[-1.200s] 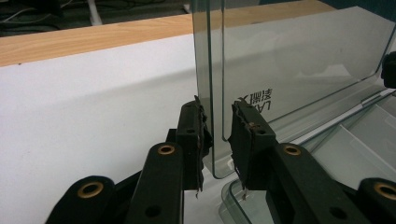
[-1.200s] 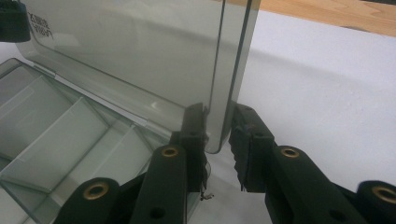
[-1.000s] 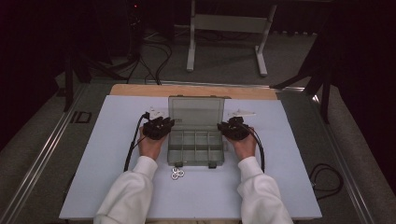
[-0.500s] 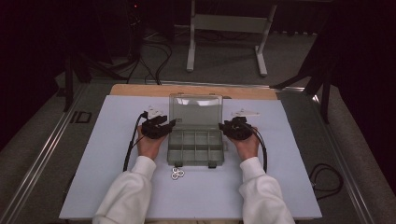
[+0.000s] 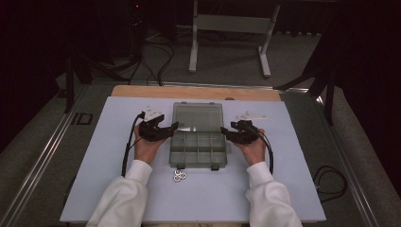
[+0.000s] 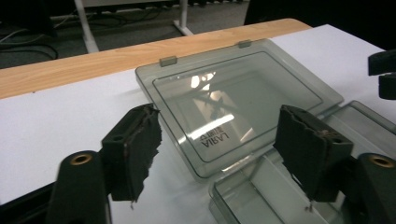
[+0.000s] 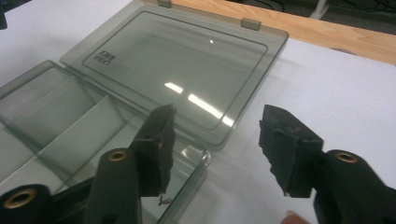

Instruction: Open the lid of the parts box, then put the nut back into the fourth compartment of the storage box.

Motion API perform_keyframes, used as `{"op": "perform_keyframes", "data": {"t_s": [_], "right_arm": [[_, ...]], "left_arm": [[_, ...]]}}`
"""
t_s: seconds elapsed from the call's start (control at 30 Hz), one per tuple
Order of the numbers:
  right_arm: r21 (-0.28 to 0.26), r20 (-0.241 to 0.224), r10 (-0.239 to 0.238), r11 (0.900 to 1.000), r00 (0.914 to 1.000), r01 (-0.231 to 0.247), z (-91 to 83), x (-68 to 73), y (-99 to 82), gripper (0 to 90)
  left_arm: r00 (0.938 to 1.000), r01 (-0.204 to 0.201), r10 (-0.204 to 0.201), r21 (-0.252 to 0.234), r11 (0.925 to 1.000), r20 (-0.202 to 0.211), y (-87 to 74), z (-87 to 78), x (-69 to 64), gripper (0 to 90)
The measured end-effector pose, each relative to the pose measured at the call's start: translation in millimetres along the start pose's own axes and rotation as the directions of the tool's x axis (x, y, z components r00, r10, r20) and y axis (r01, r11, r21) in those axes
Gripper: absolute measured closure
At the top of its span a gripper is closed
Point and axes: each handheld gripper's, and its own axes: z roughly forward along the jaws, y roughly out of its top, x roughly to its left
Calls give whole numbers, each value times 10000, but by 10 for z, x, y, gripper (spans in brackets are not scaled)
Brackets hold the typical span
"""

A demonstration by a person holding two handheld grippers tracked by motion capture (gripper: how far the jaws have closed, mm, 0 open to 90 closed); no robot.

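A clear grey compartment box (image 5: 197, 150) lies open on the white board, its lid (image 5: 197, 116) flat behind the tray. My left gripper (image 5: 172, 128) sits at the box's left side and my right gripper (image 5: 227, 132) at its right side, each held in a hand. In the left gripper view the jaws (image 6: 219, 149) stand apart over the lid's near corner (image 6: 233, 93). In the right gripper view the jaws (image 7: 215, 140) stand apart above the tray's corner (image 7: 60, 126). Both pairs have just been opening, and nothing is pinched between them.
A few small metal rings (image 5: 179, 176) lie on the white board (image 5: 283, 189) just in front of the box. A wooden strip (image 5: 196, 92) runs along the table's back edge. A metal stand (image 5: 227, 42) and cables are on the floor beyond.
Both grippers' jaws have spread wider. The hands have drawn slightly outward from the box's sides. The box and its lid lie as before.
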Motion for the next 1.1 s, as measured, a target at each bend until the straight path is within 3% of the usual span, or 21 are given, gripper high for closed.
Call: {"op": "perform_keyframes", "data": {"t_s": [0.23,0.43,0.8,1.1], "right_arm": [[31,-251,-374,9993,9990,375,-51,75,9,279],[-27,-240,-252,9997,9994,251,-77,99,8,147],[-28,-435,-623,9981,9971,622,-109,189,27,135],[75,-730,-871,9961,9935,878,-121,261,35,135]], "left_arm": [[9993,-142,139,85,9999,340,-26,-95,-13,169],[9991,-182,183,-47,9998,388,-57,-184,-20,83],[9987,-273,289,-382,9989,429,-105,-379,11,72],[9979,-466,479,-301,9985,440,-164,-490,-9,39]]}}
